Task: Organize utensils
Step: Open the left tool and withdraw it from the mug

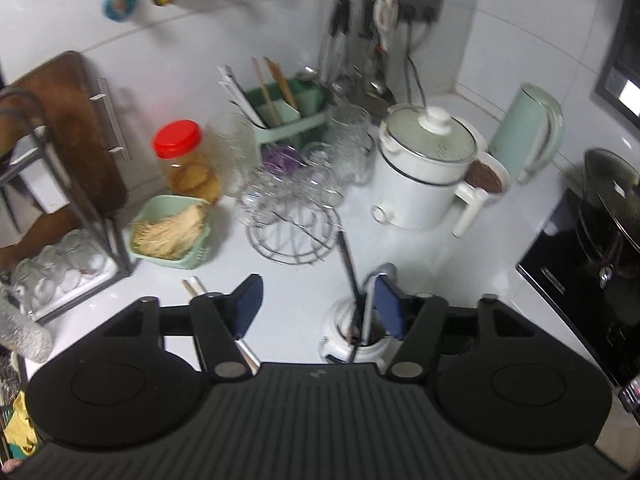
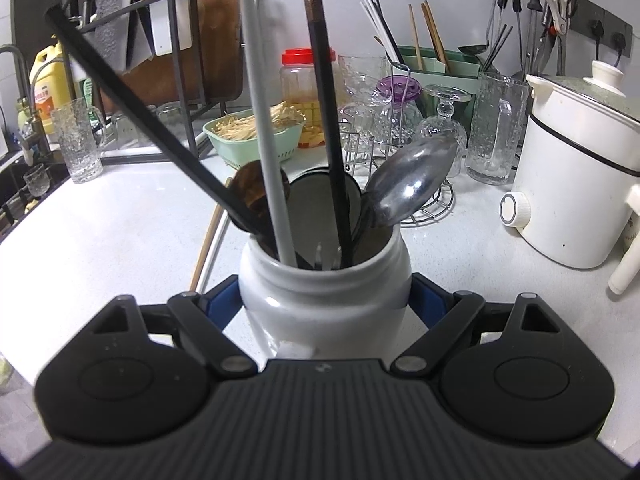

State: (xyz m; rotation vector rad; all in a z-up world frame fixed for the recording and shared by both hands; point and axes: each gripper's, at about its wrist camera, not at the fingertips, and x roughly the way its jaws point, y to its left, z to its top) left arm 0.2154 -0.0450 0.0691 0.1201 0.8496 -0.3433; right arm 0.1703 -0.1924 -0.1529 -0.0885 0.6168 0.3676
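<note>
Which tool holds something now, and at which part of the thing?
The right tool clamps the white jar at its lower body, one pad on each side. The left tool is open and holds nothing.

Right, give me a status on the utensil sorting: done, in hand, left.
Done: the white jar already holds a metal spoon, a wooden spoon, forks and several chopsticks. In hand: the right gripper is clamped on the jar, steadying it; the left gripper is open and empty. Left: a pair of chopsticks lies loose on the counter beside the jar.
</note>
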